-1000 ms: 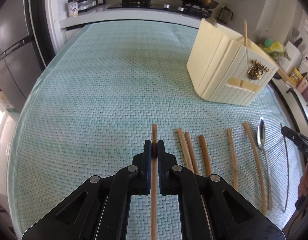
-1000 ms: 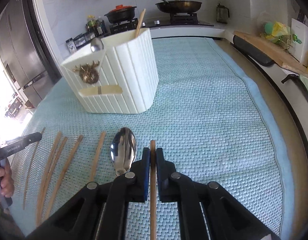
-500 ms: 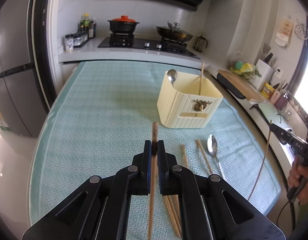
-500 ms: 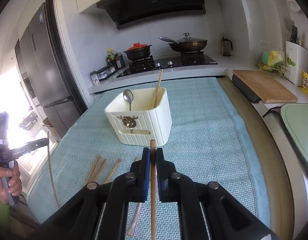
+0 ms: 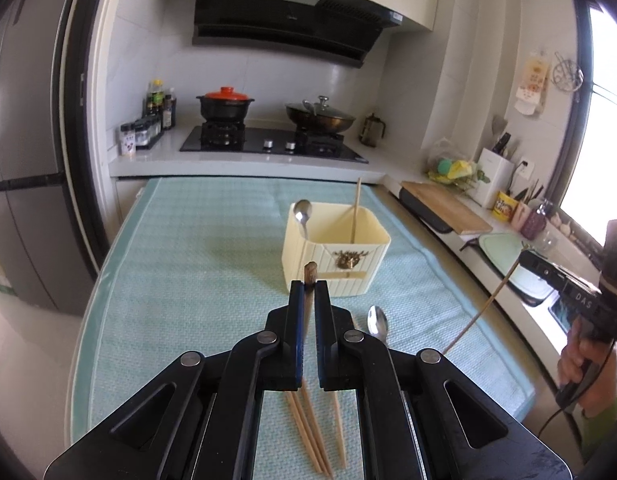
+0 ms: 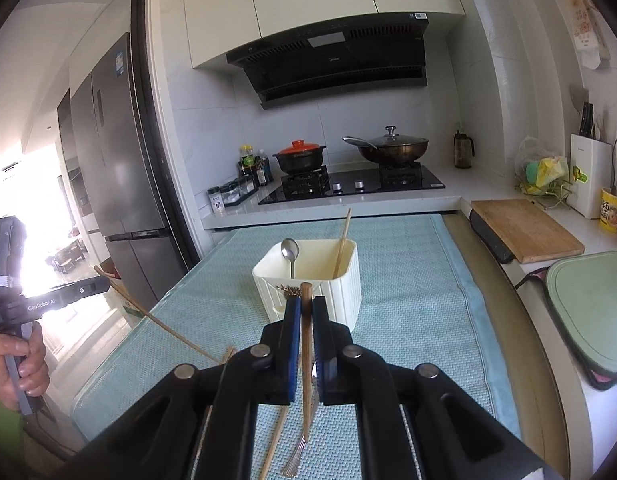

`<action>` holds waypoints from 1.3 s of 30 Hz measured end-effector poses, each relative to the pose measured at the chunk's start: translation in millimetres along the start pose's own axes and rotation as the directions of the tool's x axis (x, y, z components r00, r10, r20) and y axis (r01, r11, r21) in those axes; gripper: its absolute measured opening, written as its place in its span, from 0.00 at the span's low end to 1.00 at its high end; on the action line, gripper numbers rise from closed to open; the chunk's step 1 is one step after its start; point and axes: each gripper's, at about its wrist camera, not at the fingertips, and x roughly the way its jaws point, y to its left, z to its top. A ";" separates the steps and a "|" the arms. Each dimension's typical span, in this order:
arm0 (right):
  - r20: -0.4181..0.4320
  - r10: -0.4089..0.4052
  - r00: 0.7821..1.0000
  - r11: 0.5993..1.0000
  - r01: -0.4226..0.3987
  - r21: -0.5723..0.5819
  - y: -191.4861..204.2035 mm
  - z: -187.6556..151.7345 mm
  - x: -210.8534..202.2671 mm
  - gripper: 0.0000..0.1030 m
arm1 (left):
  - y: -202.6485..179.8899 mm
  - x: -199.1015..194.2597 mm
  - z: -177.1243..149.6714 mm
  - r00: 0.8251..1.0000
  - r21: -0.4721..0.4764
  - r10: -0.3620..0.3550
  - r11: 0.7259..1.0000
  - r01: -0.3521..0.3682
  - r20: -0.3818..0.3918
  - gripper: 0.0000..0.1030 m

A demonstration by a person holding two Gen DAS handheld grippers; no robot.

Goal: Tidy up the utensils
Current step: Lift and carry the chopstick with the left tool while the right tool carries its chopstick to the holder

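Observation:
My left gripper (image 5: 308,286) is shut on a wooden chopstick (image 5: 309,271), held high above the mat. My right gripper (image 6: 306,302) is shut on another wooden chopstick (image 6: 306,340); it also shows in the left wrist view (image 5: 484,308). A cream utensil holder (image 5: 334,254) stands on the mat with a spoon (image 5: 302,212) and one chopstick (image 5: 355,208) in it; it shows in the right wrist view too (image 6: 308,280). Several chopsticks (image 5: 308,428) and a spoon (image 5: 377,322) lie on the mat below me.
A teal woven mat (image 5: 188,248) covers the table. Behind it is a stove (image 5: 268,144) with a red-lidded pot and a wok. A wooden cutting board (image 6: 524,230) and a green mat (image 6: 588,304) are on the right counter. A fridge (image 6: 116,168) stands left.
Both grippers have risen well above the mat, each carrying its chopstick. The holder and loose utensils now lie farther below.

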 end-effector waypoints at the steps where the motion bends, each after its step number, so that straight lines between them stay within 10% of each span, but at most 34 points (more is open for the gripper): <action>1: 0.009 0.000 1.000 1.000 0.000 -0.004 1.3 3.0 -1.8 0.06 | -1.2 -0.4 2.7 1.000 0.001 -0.006 1.000 0.006 0.005 0.03; 17: 0.092 0.007 0.996 0.998 -0.001 -0.065 16.5 46.6 -10.7 0.06 | -9.9 -0.4 32.8 0.998 0.041 -0.047 0.998 0.046 0.035 0.00; 22: 0.099 0.015 0.995 0.998 -0.008 -0.070 18.6 46.7 -13.6 0.06 | -5.8 27.9 18.2 0.996 0.083 -0.030 0.996 0.037 -0.081 0.01; 31: 0.081 0.011 0.997 0.999 -0.008 -0.046 12.1 38.4 -16.8 0.06 | -35.5 135.1 -48.7 0.907 0.253 -0.013 0.959 0.131 -0.422 0.07; 39: 0.073 0.008 0.997 1.000 -0.006 -0.030 5.6 32.0 -22.8 0.06 | -34.1 192.1 -84.9 0.853 0.340 0.105 0.936 0.089 -0.511 0.08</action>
